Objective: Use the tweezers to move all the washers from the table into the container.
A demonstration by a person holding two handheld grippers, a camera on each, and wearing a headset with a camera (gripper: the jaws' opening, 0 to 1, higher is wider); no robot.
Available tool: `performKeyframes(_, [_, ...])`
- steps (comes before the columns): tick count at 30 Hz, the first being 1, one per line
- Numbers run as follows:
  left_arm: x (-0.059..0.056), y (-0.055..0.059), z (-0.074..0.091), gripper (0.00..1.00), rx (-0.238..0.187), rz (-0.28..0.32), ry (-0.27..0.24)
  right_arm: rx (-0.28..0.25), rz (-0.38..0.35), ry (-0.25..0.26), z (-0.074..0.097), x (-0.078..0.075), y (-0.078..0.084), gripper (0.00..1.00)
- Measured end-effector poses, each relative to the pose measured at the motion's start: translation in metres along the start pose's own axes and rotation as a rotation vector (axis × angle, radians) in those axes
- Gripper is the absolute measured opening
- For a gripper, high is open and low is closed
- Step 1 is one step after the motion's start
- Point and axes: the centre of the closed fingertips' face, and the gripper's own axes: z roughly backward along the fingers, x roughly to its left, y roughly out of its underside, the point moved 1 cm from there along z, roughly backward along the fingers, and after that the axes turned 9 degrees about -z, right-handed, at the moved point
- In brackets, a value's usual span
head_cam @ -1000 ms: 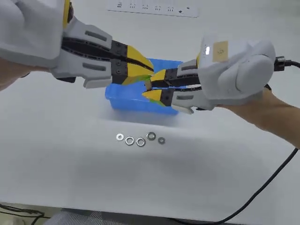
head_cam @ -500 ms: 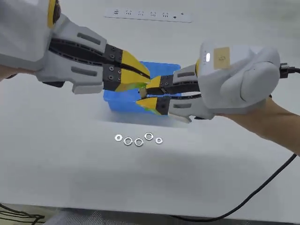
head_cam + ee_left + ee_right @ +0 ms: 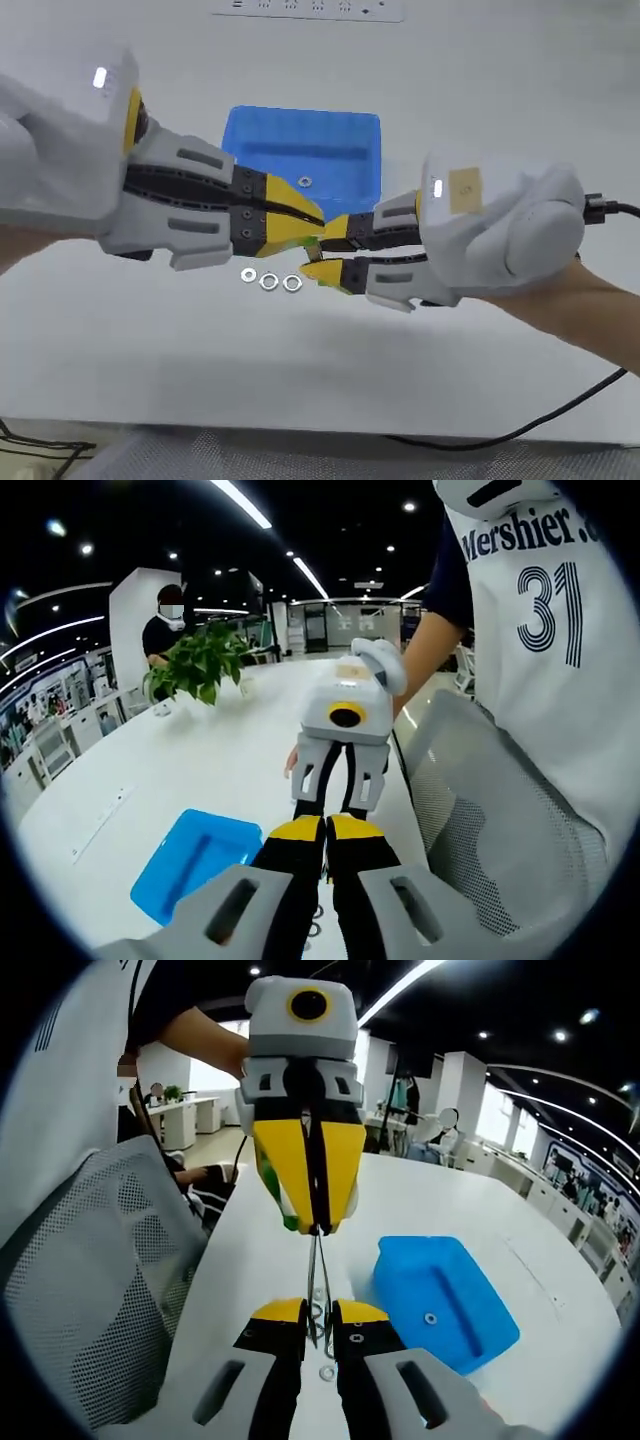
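Note:
Steel tweezers (image 3: 316, 1270) span the gap between my two grippers, which face each other tip to tip. The left gripper (image 3: 316, 226) is shut on the tweezers' far end. The right gripper (image 3: 320, 252) is shut on the tweezers near their points, just above the row of washers (image 3: 268, 282) on the white table. Three washers show left of the tips; anything under the jaws is hidden. The blue container (image 3: 250, 150) lies just beyond, with one washer (image 3: 304, 182) inside. In the left gripper view my jaws (image 3: 325, 830) are together, facing the right gripper (image 3: 345, 720).
A white power strip (image 3: 310, 8) lies at the table's far edge. A black cable (image 3: 560, 410) trails from the right gripper across the near right of the table. A mesh chair (image 3: 110, 1290) and a person in a numbered jersey (image 3: 545, 630) stand close by.
Both grippers, still joined by the tweezers, have come from the container's front wall toward me and now hover over the washer row. The head camera has tilted, showing the container's inside.

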Motion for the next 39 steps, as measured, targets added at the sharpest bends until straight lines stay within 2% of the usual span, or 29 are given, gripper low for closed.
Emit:
performKeyframes(6, [0.005,0.012,-0.004,0.05,0.015,0.025,-0.009,0.019,-0.016,0.006,-0.008,-0.006,0.008,0.12])
performKeyframes(16, [0.009,0.026,-0.004,0.05,0.046,0.023,-0.016,0.032,-0.034,-0.01,-0.018,-0.01,0.016,0.12])
performKeyframes(31, [0.009,0.033,-0.007,0.05,0.067,0.019,-0.009,0.042,-0.053,-0.021,-0.024,-0.013,0.021,0.12])
performKeyframes(39, [0.011,0.032,-0.009,0.05,0.066,0.044,-0.008,0.041,-0.074,-0.029,-0.023,-0.014,0.021,0.12])
